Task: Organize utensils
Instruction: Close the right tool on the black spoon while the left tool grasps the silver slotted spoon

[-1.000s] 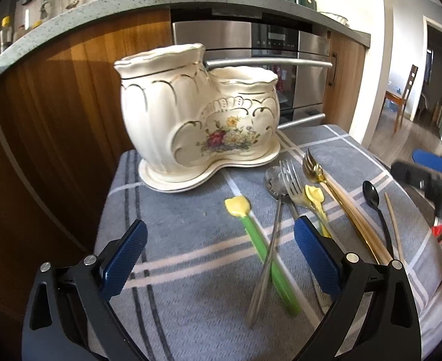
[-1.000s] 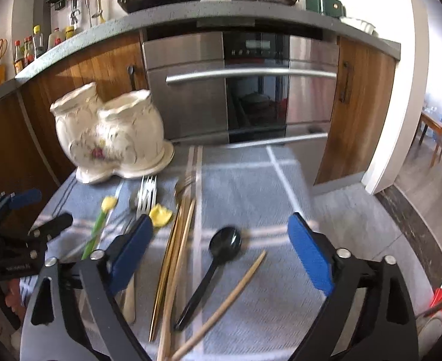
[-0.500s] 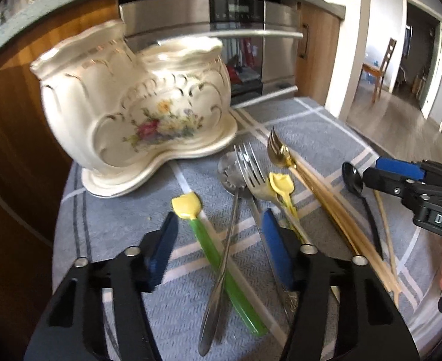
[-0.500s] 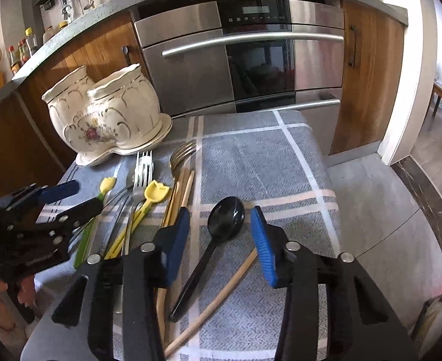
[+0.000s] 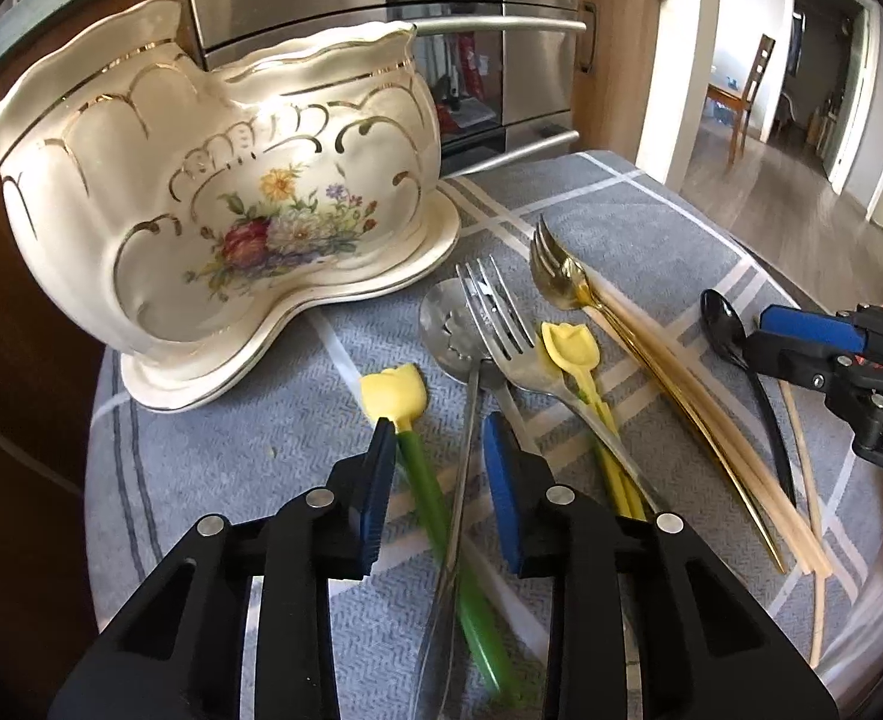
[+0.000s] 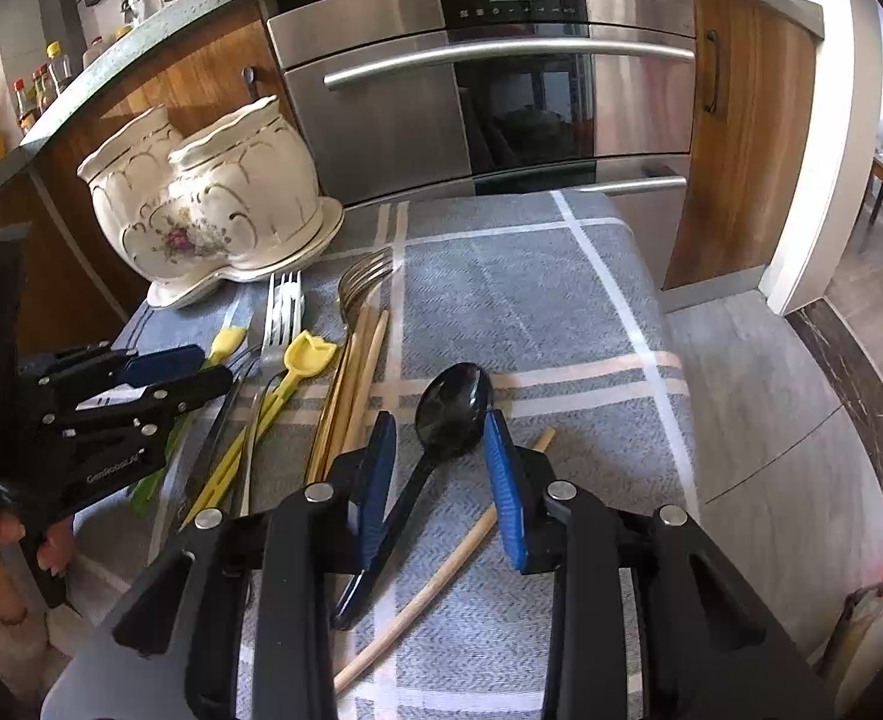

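A cream floral ceramic utensil holder (image 5: 219,192) with two openings stands at the back left of the grey cloth; it also shows in the right wrist view (image 6: 213,204). Utensils lie in a row before it. My left gripper (image 5: 438,450) is low and narrowly open, its pads astride a green-handled yellow tulip spoon (image 5: 402,402) and a slotted steel spoon (image 5: 450,324). My right gripper (image 6: 438,450) is narrowly open around a black spoon (image 6: 450,405), not clamped on it.
A steel fork (image 5: 501,324), a second yellow tulip utensil (image 5: 570,348), a gold fork (image 5: 555,276) with wooden chopsticks (image 5: 699,414), and a loose chopstick (image 6: 441,570) lie on the cloth (image 6: 519,300). An oven (image 6: 489,84) and wood cabinets stand behind. The table edge drops at right.
Both grippers moved forward and down and narrowed their jaws. The left closed in around the green-handled and slotted spoons, the right around the black spoon.
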Tool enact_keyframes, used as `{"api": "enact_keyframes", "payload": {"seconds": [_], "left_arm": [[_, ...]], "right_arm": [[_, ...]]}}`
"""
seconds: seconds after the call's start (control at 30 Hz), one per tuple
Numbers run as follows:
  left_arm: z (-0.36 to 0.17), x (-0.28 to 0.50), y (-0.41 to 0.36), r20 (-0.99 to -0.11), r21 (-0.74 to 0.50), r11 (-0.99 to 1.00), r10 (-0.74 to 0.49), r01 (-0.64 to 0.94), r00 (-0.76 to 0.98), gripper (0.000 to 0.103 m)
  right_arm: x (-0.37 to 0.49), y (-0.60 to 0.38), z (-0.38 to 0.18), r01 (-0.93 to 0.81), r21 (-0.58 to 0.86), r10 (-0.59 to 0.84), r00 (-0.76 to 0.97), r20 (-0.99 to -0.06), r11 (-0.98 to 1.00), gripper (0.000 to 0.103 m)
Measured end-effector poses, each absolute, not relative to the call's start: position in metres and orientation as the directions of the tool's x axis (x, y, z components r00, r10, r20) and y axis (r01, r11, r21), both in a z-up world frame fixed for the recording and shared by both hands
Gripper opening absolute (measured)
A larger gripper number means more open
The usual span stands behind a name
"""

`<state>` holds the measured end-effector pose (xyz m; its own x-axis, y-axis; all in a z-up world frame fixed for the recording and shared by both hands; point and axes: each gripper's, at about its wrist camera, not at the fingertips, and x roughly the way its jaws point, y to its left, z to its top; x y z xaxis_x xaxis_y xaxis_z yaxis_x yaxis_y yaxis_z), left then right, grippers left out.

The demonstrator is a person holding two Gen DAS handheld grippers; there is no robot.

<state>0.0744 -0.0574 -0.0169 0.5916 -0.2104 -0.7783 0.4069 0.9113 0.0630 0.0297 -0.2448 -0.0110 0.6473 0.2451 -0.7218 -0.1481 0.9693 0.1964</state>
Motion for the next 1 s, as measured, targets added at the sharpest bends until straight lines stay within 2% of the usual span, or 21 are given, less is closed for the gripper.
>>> {"api": "enact_keyframes", "payload": {"seconds": [0.13, 0.57, 0.7, 0.8, 0.83, 1.0], "left_arm": [[-0.009, 0.068, -0.061, -0.752, 0.06, 0.898, -0.246, 0.435, 0.611, 0.032], [-0.02, 0.075, -0.058, -0.775, 0.07, 0.892, -0.234, 0.447, 0.587, 0.03], [-0.011, 0.066, -0.064, -0.74, 0.084, 0.876, -0.264, 0.475, 0.619, 0.029], [-0.012, 0.066, -0.067, -0.745, 0.09, 0.867, -0.268, 0.49, 0.611, 0.028], [-0.015, 0.068, -0.067, -0.754, 0.086, 0.868, -0.264, 0.488, 0.602, 0.024], [-0.017, 0.078, -0.056, -0.766, 0.009, 0.885, -0.294, 0.466, 0.572, 0.021]], "right_arm": [[0.03, -0.244, -0.011, -0.148, 0.193, 0.243, 0.647, -0.723, 0.97, 0.031], [0.035, -0.239, -0.018, -0.151, 0.201, 0.251, 0.61, -0.752, 0.968, 0.027], [0.035, -0.238, -0.019, -0.154, 0.205, 0.256, 0.607, -0.752, 0.967, 0.027], [0.034, -0.238, -0.019, -0.155, 0.204, 0.256, 0.605, -0.754, 0.967, 0.027], [0.034, -0.238, -0.019, -0.155, 0.206, 0.258, 0.604, -0.754, 0.966, 0.027], [0.034, -0.238, -0.021, -0.159, 0.214, 0.267, 0.6, -0.754, 0.964, 0.027]]}}
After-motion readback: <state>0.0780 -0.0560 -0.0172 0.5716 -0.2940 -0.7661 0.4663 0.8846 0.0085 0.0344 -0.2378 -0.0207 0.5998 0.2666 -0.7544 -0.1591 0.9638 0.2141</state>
